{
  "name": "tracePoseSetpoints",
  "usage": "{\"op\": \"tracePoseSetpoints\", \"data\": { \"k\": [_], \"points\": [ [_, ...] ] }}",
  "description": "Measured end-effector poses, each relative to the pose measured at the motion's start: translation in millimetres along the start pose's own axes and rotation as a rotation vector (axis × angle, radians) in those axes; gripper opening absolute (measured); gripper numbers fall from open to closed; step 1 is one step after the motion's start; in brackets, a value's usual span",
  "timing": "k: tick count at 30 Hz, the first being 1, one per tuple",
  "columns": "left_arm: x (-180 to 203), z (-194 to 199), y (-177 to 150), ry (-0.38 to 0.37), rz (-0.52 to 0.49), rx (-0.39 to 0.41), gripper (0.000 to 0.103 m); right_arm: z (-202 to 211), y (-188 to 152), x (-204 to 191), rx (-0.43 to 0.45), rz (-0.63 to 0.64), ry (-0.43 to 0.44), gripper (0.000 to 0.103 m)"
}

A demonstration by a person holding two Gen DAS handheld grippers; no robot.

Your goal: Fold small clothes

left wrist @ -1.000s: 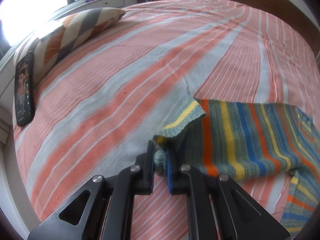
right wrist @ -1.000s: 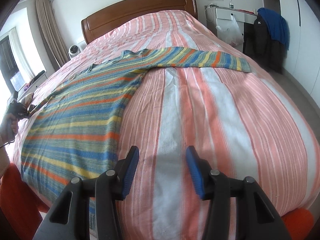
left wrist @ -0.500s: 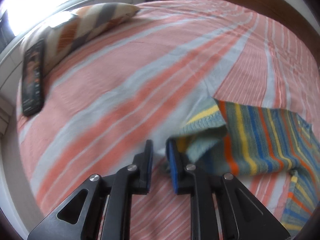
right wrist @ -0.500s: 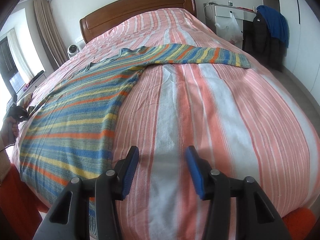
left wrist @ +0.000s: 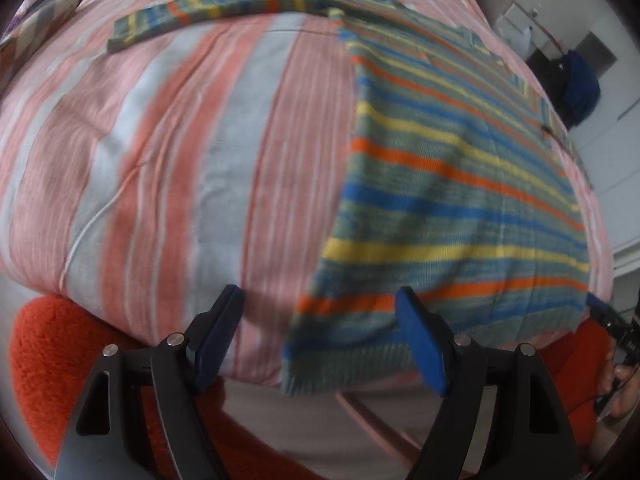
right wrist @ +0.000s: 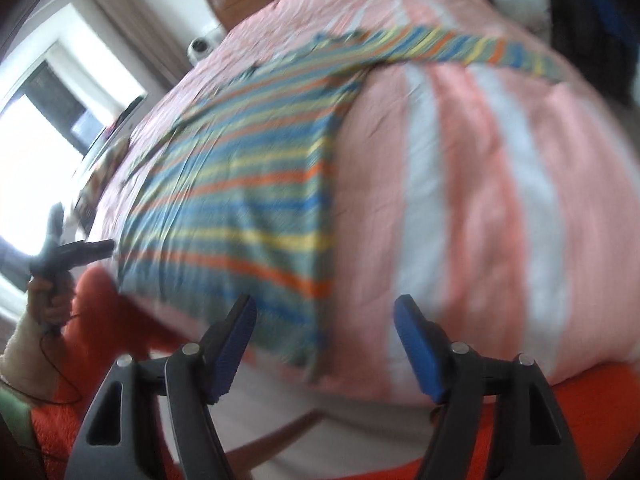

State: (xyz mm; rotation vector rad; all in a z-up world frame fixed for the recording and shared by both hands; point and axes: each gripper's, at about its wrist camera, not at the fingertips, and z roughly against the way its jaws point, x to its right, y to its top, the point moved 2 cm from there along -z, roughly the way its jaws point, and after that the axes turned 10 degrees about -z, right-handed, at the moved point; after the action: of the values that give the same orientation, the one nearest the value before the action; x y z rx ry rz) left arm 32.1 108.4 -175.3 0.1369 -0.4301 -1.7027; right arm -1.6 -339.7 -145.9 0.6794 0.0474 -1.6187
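A knitted sweater striped in blue, yellow, orange and grey-green (left wrist: 460, 184) is lying flat on the pink-and-white striped bed cover (left wrist: 180, 140), sleeves stretched sideways, its hem hanging over the bed's near edge. The left gripper (left wrist: 320, 336) is standing with jaws wide, having just been opening; the hem corner appears to sit between them, unpinched, though blur hampers judgement. The right gripper (right wrist: 326, 346), jaws likewise just widened, is gripping nothing.

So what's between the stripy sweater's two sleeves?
The sweater body alone, lying flat on the bedspread; the right wrist view shows nothing sitting on it.
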Motion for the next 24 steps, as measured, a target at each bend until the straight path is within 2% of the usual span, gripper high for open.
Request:
{"op": "tracePoseSetpoints", "data": {
  "k": [1,2,3,4,5,6,9,13,21,24],
  "points": [
    [4,-1,-1,0.018,-0.008,0.011,0.075,-7,-2,-4,-0.014,0.008,0.010,0.070],
    [8,-3,-1,0.033,-0.018,0.031,0.062,-13,-3,-8,-0.027,0.016,0.020,0.066],
    [13,-3,-3,0.038,-0.033,0.038,0.049,-22,-4,-12,-0.049,0.031,0.024,0.055],
    [18,-4,-4,0.042,-0.058,0.040,0.008,-27,-5,-15,-0.064,0.044,0.017,0.047],
    [21,-3,-4,0.033,-0.082,0.032,0.003,-33,-5,-18,-0.073,0.061,-0.004,0.025],
    [22,3,-6,0.031,-0.090,0.033,0.003,-36,-5,-18,-0.075,0.068,-0.031,0.005],
    [22,22,-18,-0.040,-0.100,0.021,0.002,-22,-4,-18,-0.076,0.051,-0.030,0.005],
    [19,26,-28,-0.028,-0.124,-0.011,0.002,11,-12,-18,-0.068,0.052,-0.038,0.004],
    [23,-10,-15,0.041,-0.092,-0.091,0.003,-31,-19,2,-0.139,-0.008,-0.078,0.004],
    [28,-13,-15,0.062,-0.089,-0.098,0.010,-34,-17,1,-0.131,-0.009,-0.092,0.005]
  ]
}}
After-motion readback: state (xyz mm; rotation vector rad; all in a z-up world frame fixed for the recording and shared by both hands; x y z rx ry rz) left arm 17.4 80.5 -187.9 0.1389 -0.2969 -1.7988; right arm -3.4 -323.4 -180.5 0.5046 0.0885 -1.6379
